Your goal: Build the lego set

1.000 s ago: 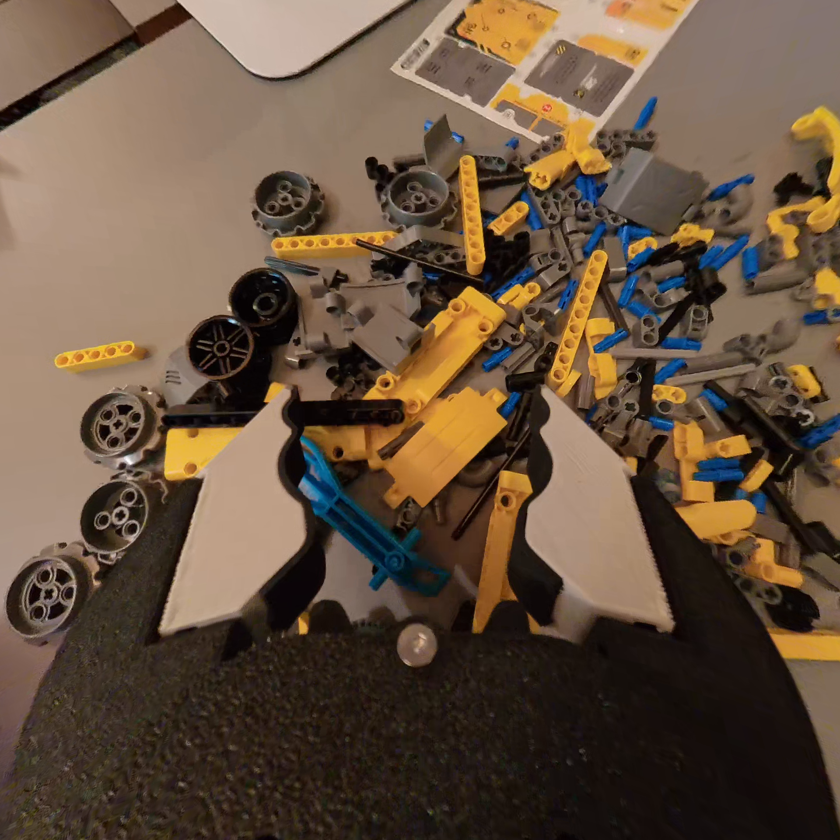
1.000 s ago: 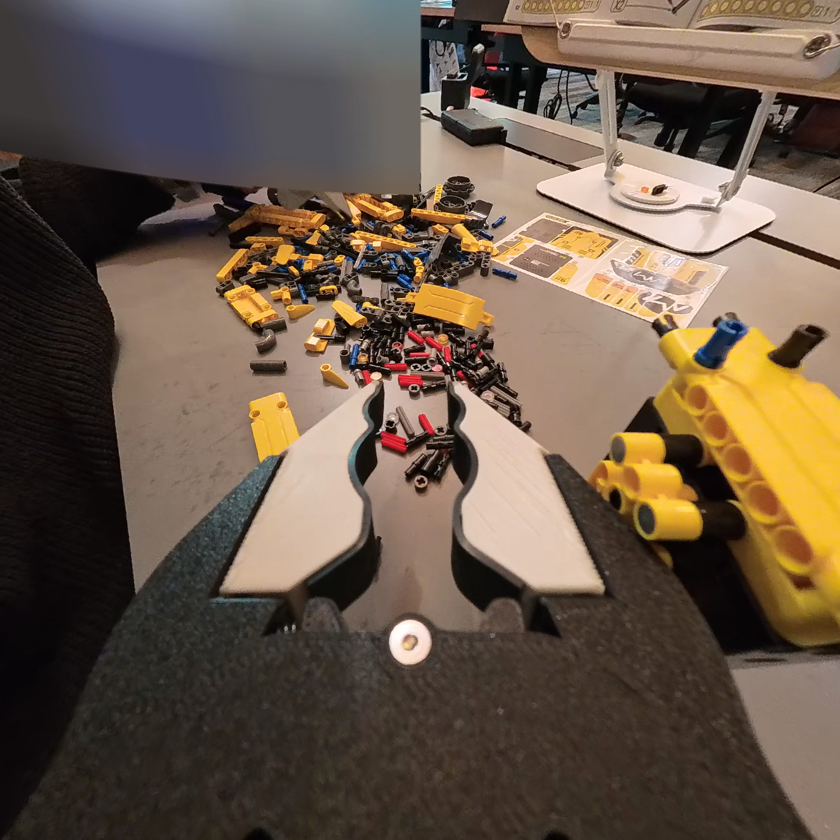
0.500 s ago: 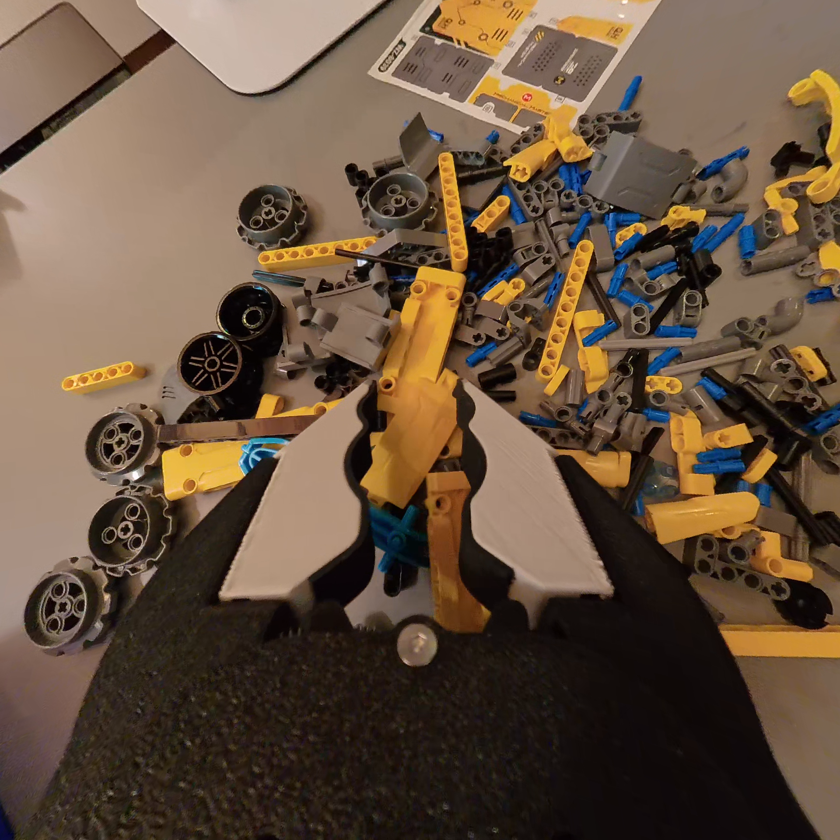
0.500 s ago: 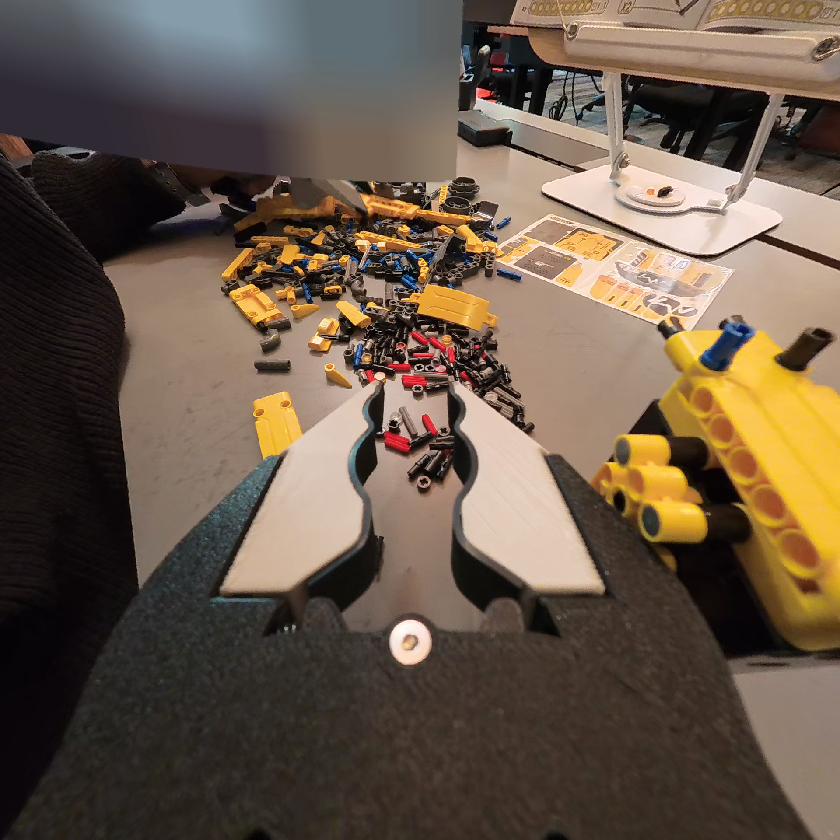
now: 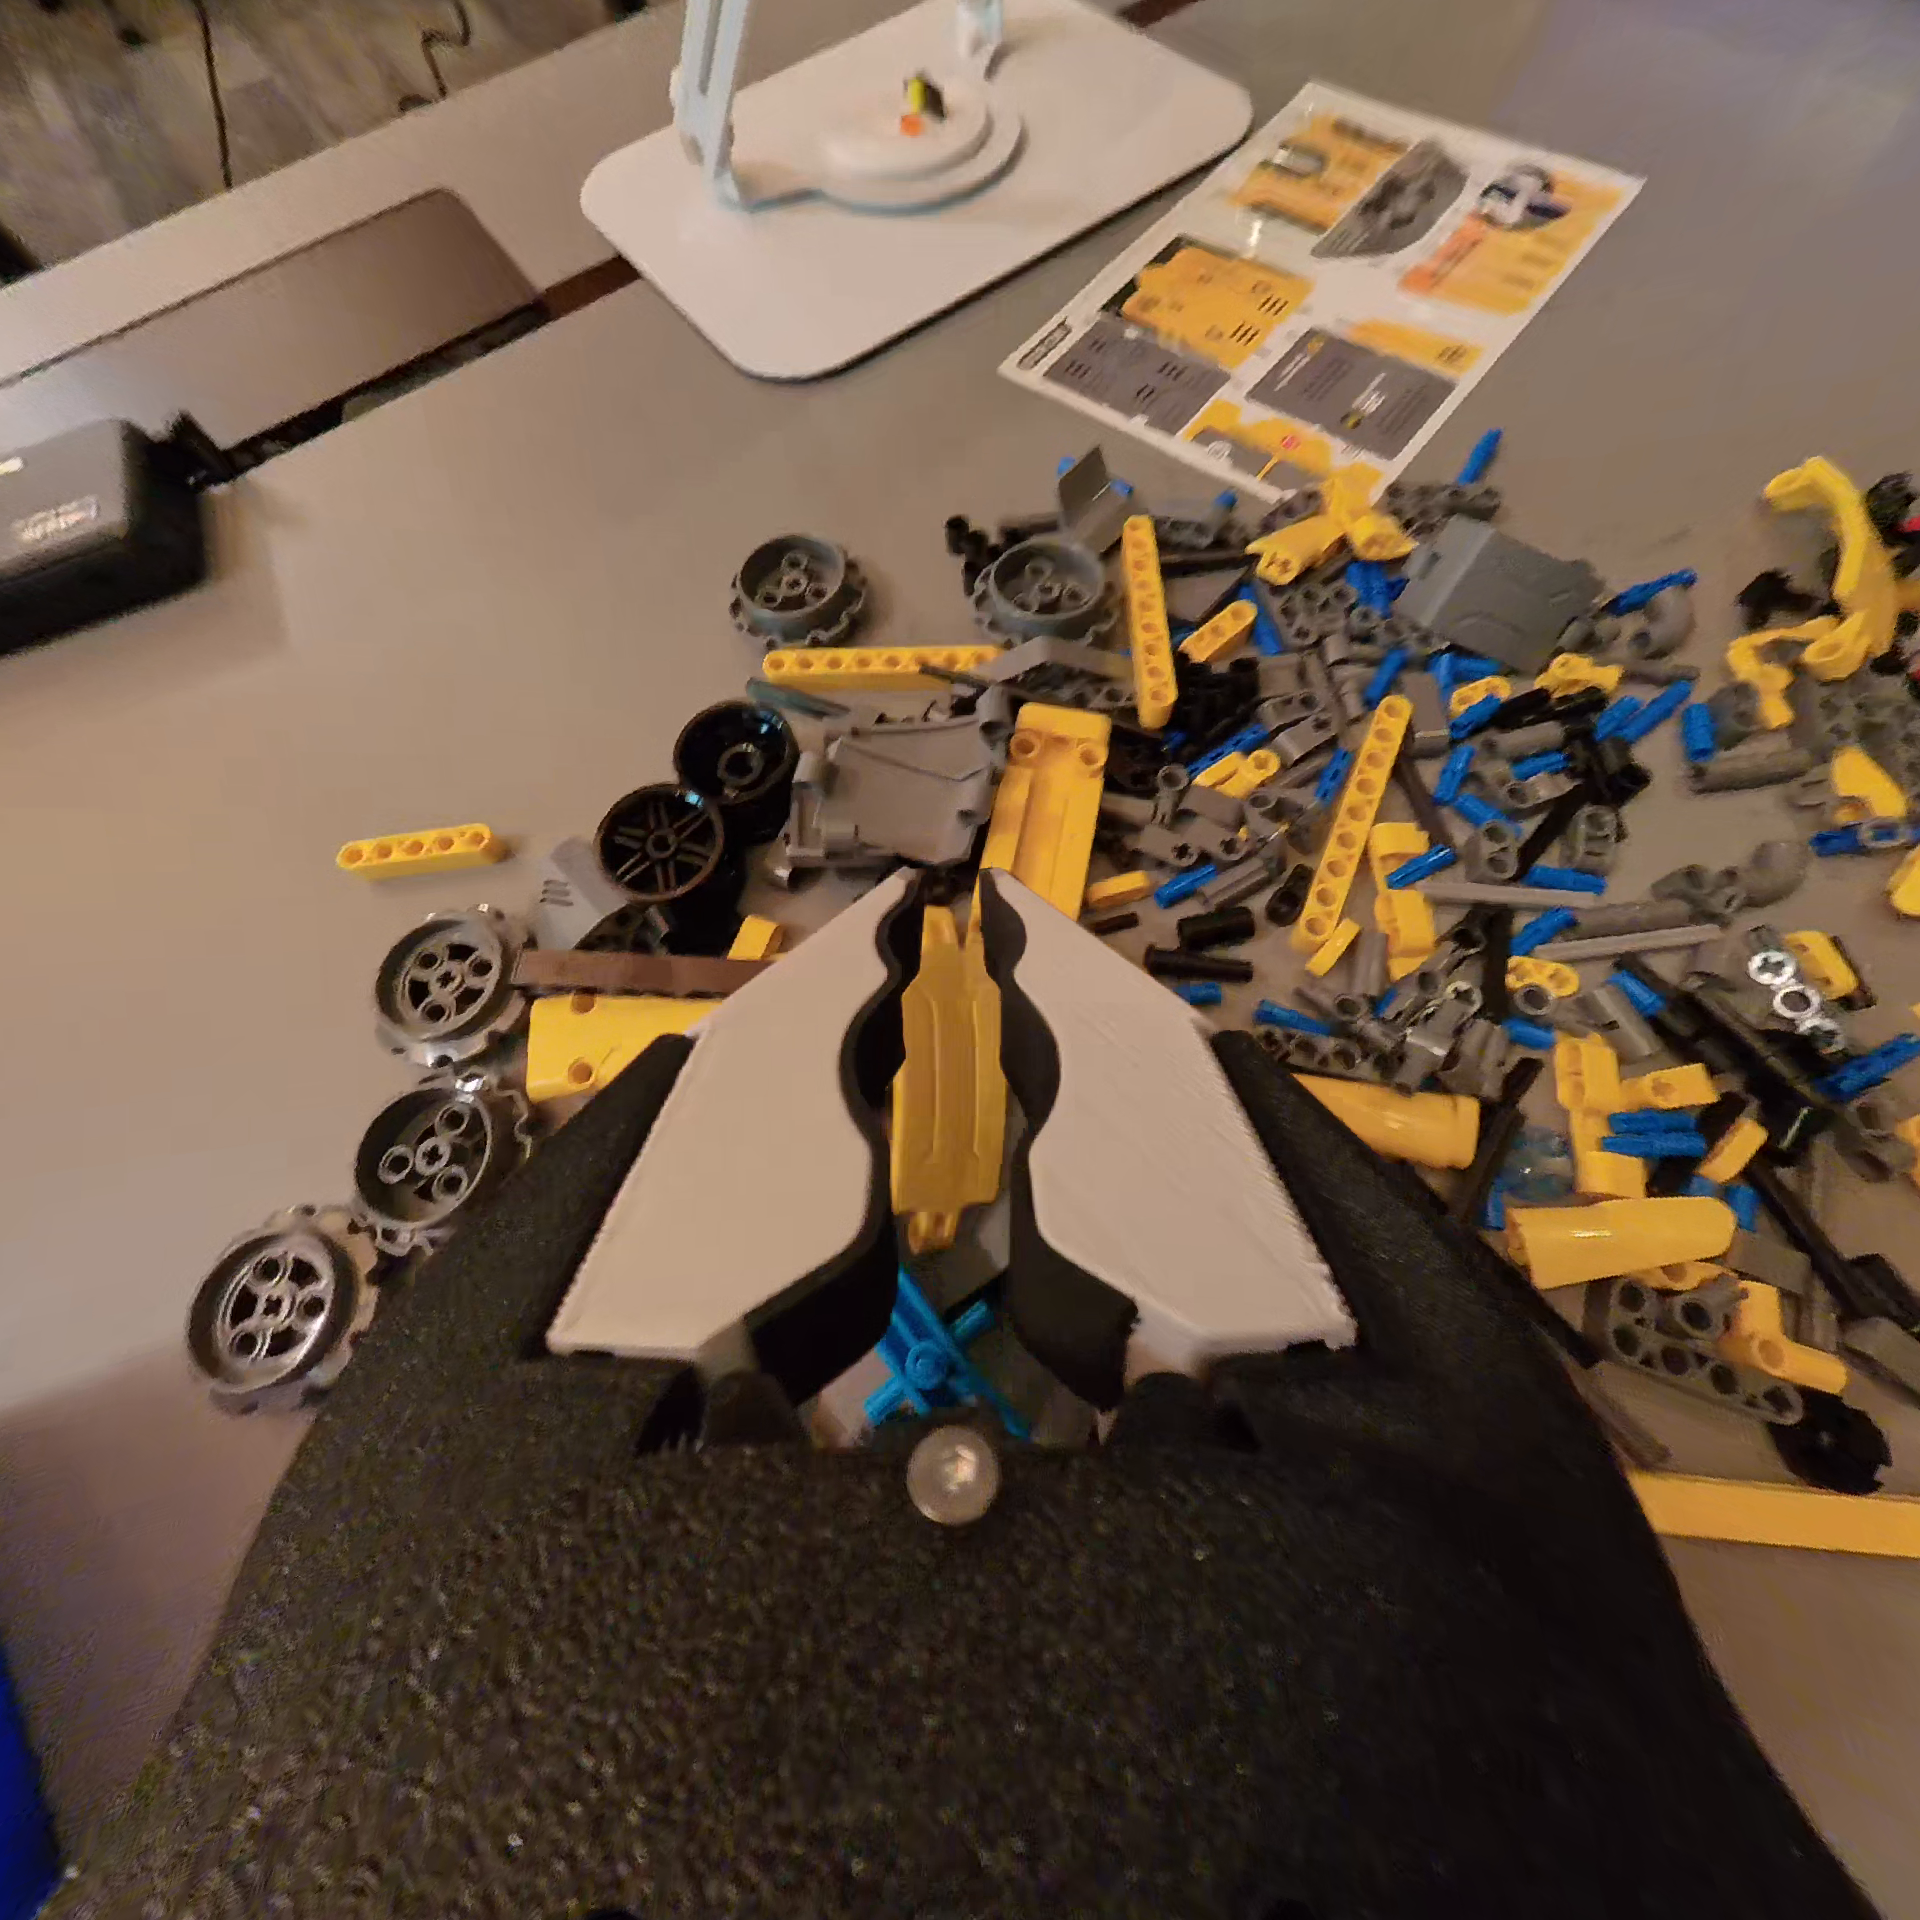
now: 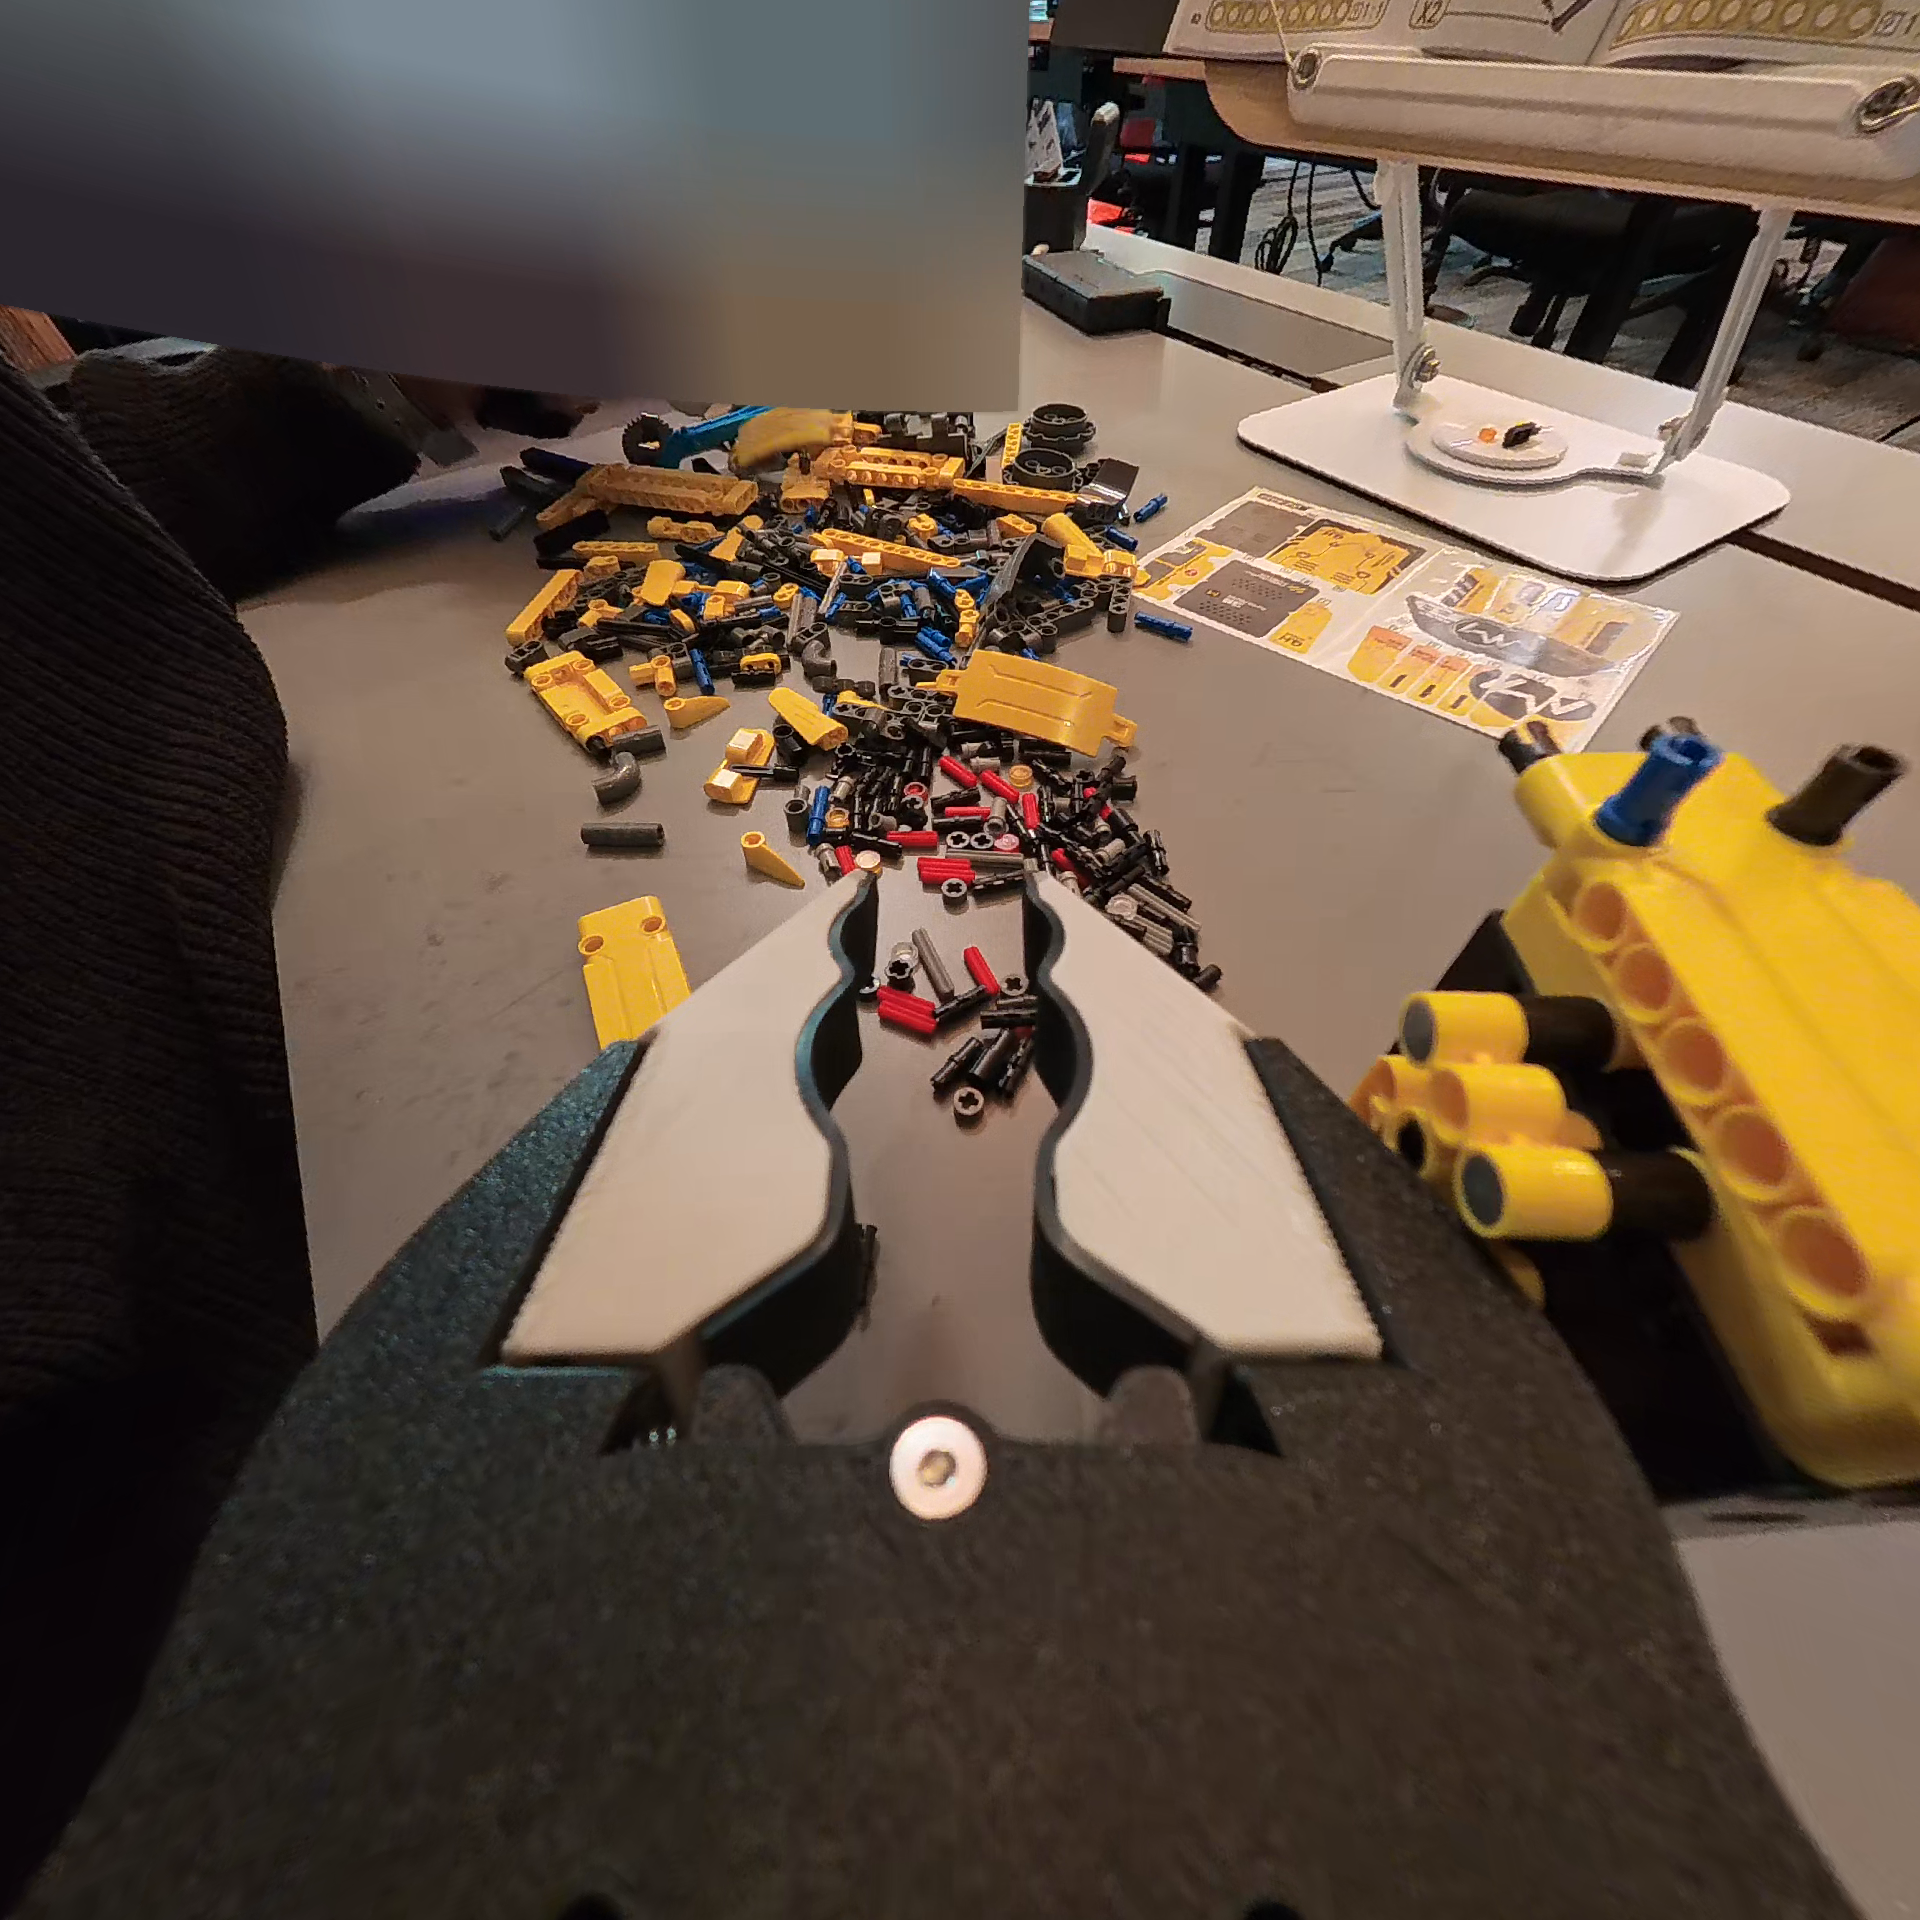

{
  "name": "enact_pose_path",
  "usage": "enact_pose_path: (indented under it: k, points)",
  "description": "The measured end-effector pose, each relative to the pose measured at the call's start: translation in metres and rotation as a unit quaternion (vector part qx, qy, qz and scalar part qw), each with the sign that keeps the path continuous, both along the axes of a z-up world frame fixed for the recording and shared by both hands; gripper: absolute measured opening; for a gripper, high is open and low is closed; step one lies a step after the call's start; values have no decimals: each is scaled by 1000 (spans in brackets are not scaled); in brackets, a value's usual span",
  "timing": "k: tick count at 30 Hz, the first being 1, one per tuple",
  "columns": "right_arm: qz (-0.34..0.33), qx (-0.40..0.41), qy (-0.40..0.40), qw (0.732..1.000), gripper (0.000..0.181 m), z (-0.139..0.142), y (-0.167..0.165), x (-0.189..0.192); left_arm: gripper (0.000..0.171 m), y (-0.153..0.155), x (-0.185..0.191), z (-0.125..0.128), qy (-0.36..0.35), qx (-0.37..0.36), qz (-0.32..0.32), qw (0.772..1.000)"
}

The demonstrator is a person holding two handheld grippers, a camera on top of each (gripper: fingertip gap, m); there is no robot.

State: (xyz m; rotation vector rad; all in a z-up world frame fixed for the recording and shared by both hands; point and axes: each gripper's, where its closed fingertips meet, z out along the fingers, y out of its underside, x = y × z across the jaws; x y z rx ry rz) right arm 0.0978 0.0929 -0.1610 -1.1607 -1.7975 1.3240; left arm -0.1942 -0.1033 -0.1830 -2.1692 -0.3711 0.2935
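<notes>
My left gripper [image 5: 948, 888] is shut on a long yellow panel piece [image 5: 945, 1081] and holds it above a heap of yellow, grey, blue and black building pieces [image 5: 1351, 810] on a grey table [image 5: 468, 582]. A blue frame piece [image 5: 925, 1351] shows below, near the finger roots. My right gripper [image 6: 948, 883] is open and empty, low over a scatter of small black and red pins [image 6: 966, 997]. A part-built yellow assembly [image 6: 1714, 1091] with black and blue pins stands just right of it.
Several grey wheel hubs [image 5: 447, 977] and black wheels [image 5: 660, 842] lie left of the heap. A sticker sheet [image 5: 1330, 301] and a white stand base [image 5: 914, 187] are at the back. A black box [image 5: 83, 530] sits far left. A dark knit sleeve [image 6: 125, 831] fills the right view's left side. The grippers' ends are close to 35 cm from one another.
My left gripper closed from wide open onto the yellow panel, then lifted it and pulled back from the heap. My right gripper has barely moved.
</notes>
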Motion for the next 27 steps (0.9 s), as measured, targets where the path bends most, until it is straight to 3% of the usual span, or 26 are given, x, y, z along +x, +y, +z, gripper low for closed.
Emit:
enact_pose_path:
  k: [3, 5, 9, 12, 14, 16, 21, 27]
  points:
    - [-2, 0, 2, 1000, 27, 1, 1, 0, 17, 17, -2, 6, 9, 10, -20, 1000]
    - [-2, -1, 1, 1000, 27, 0, 2, -1, 25, 33, -1, 8, 6, -13, -46, 999]
    - [-1, 5, 2, 1000, 27, 0, 1, -1, 30, 65, -23, 9, 68, -72, -90, 991]
    - [-1, 11, 0, 1000, 27, -1, 0, -1, 30, 77, -25, -10, -19, -104, -123, 987]
    - [-1, 14, 2, 1000, 27, -1, 0, -1, 30, 76, -18, -20, -99, -108, -140, 979]
    - [0, 14, 2, 1000, 27, -1, 0, 0, 29, 70, -19, -26, -125, -112, -134, 977]
    - [3, 8, 2, 1000, 27, 0, 0, 0, 24, 61, -21, -28, -120, -121, -137, 976]
    - [3, 11, 1, 1000, 27, -1, -1, 0, 5, 62, -17, -33, -123, -128, -147, 973]
